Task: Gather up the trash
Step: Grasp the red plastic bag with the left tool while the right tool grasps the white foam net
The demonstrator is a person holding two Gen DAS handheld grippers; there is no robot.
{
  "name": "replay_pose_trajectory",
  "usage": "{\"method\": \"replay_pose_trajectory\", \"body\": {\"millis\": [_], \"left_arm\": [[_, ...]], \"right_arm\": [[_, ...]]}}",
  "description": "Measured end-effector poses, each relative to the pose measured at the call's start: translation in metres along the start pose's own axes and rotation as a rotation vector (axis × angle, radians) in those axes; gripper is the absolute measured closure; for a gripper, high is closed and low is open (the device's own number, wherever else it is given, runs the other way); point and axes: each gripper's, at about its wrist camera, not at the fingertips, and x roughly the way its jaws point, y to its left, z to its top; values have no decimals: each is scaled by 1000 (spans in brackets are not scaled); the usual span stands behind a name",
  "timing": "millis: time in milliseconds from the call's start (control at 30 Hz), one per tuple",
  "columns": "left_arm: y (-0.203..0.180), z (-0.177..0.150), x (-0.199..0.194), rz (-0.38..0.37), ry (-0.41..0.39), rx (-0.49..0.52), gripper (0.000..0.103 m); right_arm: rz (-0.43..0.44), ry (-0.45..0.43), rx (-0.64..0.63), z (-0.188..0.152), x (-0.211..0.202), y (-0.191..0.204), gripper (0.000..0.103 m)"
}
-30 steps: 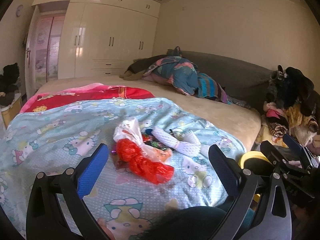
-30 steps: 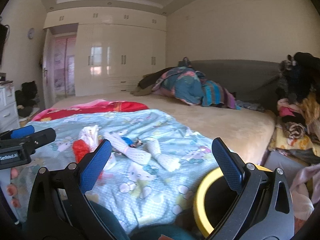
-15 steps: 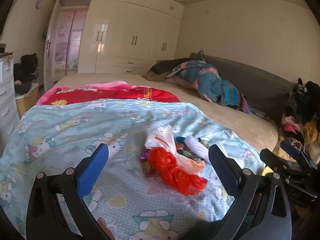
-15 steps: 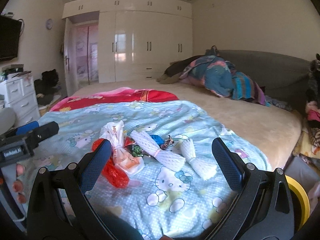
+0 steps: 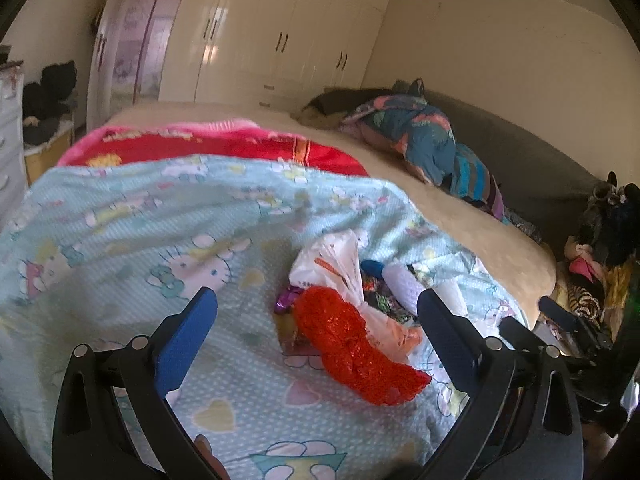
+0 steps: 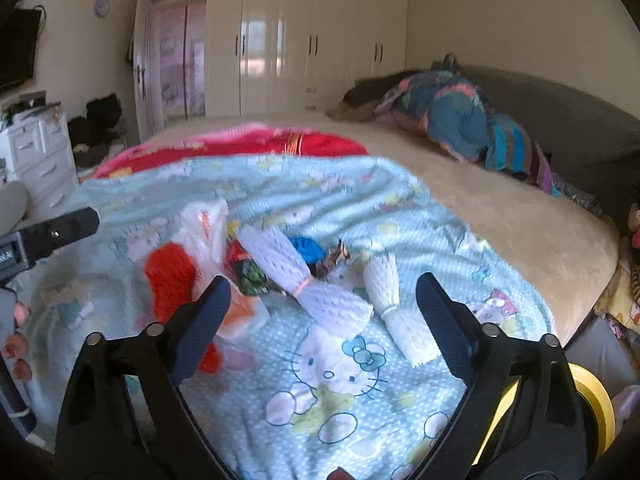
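Note:
A heap of trash lies on the light blue cartoon blanket (image 5: pixel 160 216): a red mesh bag (image 5: pixel 352 352), a white plastic bag (image 5: pixel 336 264), two white foam net sleeves (image 6: pixel 308 280) (image 6: pixel 388 292), a blue scrap (image 6: pixel 306 250) and small wrappers (image 6: pixel 248 276). My left gripper (image 5: pixel 316 328) is open and empty, above the red mesh bag. My right gripper (image 6: pixel 322 312) is open and empty, just short of the foam sleeves. The left gripper also shows at the left edge of the right wrist view (image 6: pixel 48 236).
A yellow-rimmed bin (image 6: pixel 592 412) stands off the bed's right edge. A red blanket (image 5: pixel 224 148) and bundled bedding (image 5: pixel 420 140) lie further back on the bed. Clothes pile (image 5: pixel 600 264) at the right; white drawers (image 6: pixel 36 160) at the left; wardrobes behind.
Both grippers have moved forward and leftwards over the blanket, closer to the trash heap. The yellow bin has slid to the right edge of the right wrist view. Both jaws stay open.

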Motion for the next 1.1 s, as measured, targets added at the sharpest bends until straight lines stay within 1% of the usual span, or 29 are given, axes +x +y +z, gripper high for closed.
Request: {"method": "replay_pose_trajectory", "body": {"millis": [100,200,267,300,367,533,633,667,700,733,767,833,867,900,967,1000,1067,1100], "left_arm": [[-5,-4,14,-39,36,5,6],[-9,-9,24,-79,62,8,6],[-10,-13,31,-103,81,-9,6],[-10,-14,35,-102,89,-15,6],[-10,-16,42,-95,111,-20,6],[-7,-25,57,-97,158,-37,6],[-5,-29,64,-109,187,-52,7],[-4,-30,65,-113,195,-61,7],[-2,-30,67,-120,202,-72,7],[0,-31,68,-124,207,-84,9],[3,-32,70,-128,214,-99,14],[6,-33,73,-138,236,-123,22],[8,-35,77,-141,262,-137,24],[10,-37,79,-151,284,-151,26],[11,-41,84,-172,322,-172,36],[11,-42,85,-179,329,-176,38],[11,-43,85,-200,337,-181,48],[11,-43,86,-211,342,-184,50]], "right_arm": [[0,53,-7,-3,18,-5,37],[14,103,-23,-6,38,-9,42],[31,136,-20,-7,50,-12,46],[35,145,-24,-7,54,-11,49],[45,160,-30,-7,63,-12,51],[58,207,-35,-9,83,-12,51],[63,240,-46,-13,94,-10,56],[67,252,-48,-15,97,-10,62],[73,266,-49,-17,100,-9,71],[79,273,-49,-19,102,-9,75],[87,277,-49,-21,102,-8,82],[99,279,-48,-24,102,-5,86],[104,280,-45,-26,102,-4,88],[112,279,-39,-28,101,-3,89],[118,274,-26,-31,98,-3,90],[123,266,-13,-33,95,-3,91],[126,251,10,-33,90,-4,91],[130,239,24,-33,86,-4,91]]}}
